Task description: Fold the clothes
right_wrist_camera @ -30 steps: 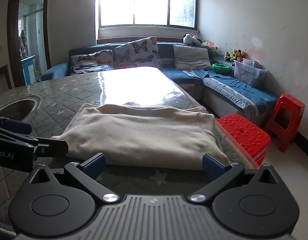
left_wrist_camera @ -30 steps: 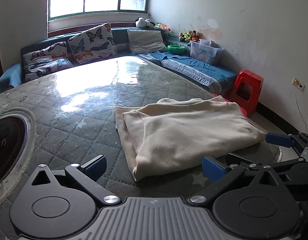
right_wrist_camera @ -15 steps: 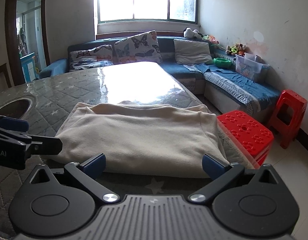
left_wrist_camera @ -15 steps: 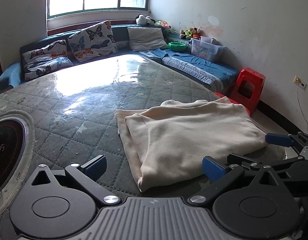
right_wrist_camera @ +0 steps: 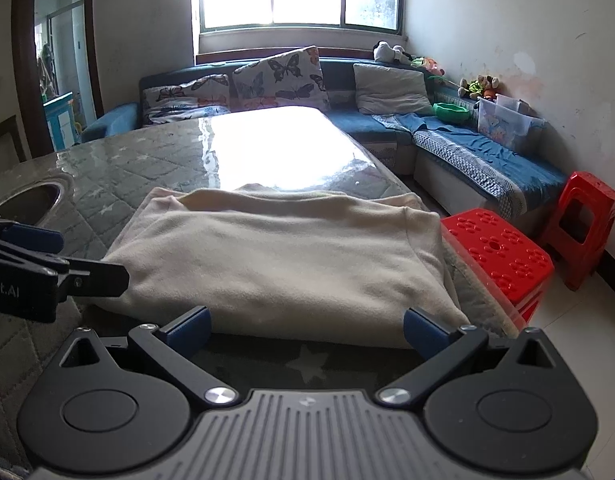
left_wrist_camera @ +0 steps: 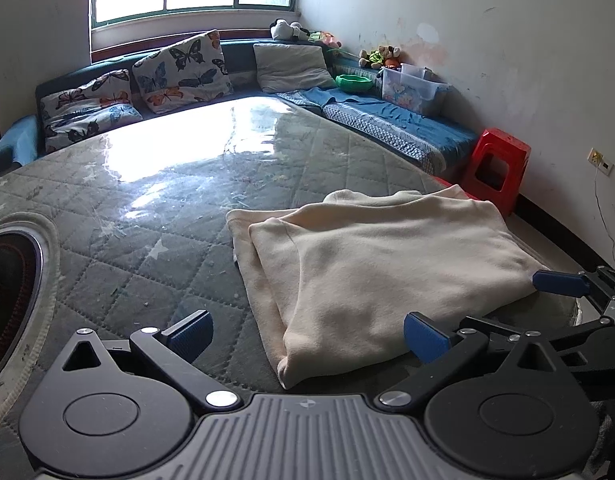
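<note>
Both hand-held grippers, left (left_wrist_camera: pixel 306 332) and right (right_wrist_camera: pixel 306 325), are spread wide, empty, with the folded sweater (right_wrist_camera: pixel 283 256) just ahead on the table (left_wrist_camera: pixel 155 216).

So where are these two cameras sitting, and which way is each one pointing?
Left wrist view: sits on the left gripper, looking across the folded cream fleece garment toward the red plastic stool; the right gripper shows at right.
Right wrist view: sits on the right gripper, facing the garment's near edge and the window; the left gripper shows at left.
Both share the garment, the quilted grey table cover and the stool.
</note>
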`<state>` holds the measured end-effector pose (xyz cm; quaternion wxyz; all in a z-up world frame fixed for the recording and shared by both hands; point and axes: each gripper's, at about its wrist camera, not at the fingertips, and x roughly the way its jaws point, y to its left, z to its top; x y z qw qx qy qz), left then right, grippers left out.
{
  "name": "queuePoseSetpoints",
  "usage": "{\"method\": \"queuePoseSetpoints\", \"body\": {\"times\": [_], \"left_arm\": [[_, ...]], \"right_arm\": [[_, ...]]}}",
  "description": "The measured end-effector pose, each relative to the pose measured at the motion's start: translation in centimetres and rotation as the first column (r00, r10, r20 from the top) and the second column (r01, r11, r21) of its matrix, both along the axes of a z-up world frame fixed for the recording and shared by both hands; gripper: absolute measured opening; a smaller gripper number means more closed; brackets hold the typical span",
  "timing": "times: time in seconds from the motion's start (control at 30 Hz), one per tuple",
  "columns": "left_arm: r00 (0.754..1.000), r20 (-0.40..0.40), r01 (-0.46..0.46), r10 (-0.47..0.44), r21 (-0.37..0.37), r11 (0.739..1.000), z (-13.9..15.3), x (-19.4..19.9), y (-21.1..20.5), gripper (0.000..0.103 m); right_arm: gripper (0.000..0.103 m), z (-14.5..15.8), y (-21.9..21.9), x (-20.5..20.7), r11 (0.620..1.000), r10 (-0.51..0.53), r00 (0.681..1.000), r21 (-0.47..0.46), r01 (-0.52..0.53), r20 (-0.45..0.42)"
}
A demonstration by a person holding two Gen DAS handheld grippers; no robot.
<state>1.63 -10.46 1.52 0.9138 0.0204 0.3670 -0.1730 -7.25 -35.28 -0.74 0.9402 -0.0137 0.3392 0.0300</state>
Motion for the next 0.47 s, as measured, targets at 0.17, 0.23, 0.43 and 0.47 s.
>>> {"method": "queuePoseSetpoints", "body": {"times": [0.17,0.23,0.43,0.47], "left_arm": [[1.0,0.003,0.0,0.0,-0.004,1.0,-0.05,0.06,-0.04,0.103],[1.0,0.004,0.001,-0.001,-0.006,1.0,-0.06,0.07,-0.06,0.103],[1.0,0.013,0.0,0.0,-0.005,1.0,0.19,0.09,-0.13,0.103],[1.0,0.011,0.001,-0.001,-0.005,1.0,0.21,0.1,-0.14,0.103]], "right_arm": [[0.103,-0.17,-0.27,-0.02,1.0,-0.005,1.0,0.006,0.005,-0.007],[0.103,-0.16,-0.34,-0.03,1.0,-0.005,1.0,0.004,0.005,-0.007],[0.103,-0.23,-0.44,-0.06,1.0,-0.005,1.0,0.007,0.005,-0.01],[0.103,-0.24,-0.41,-0.05,1.0,-0.005,1.0,0.007,0.005,-0.011]]}}
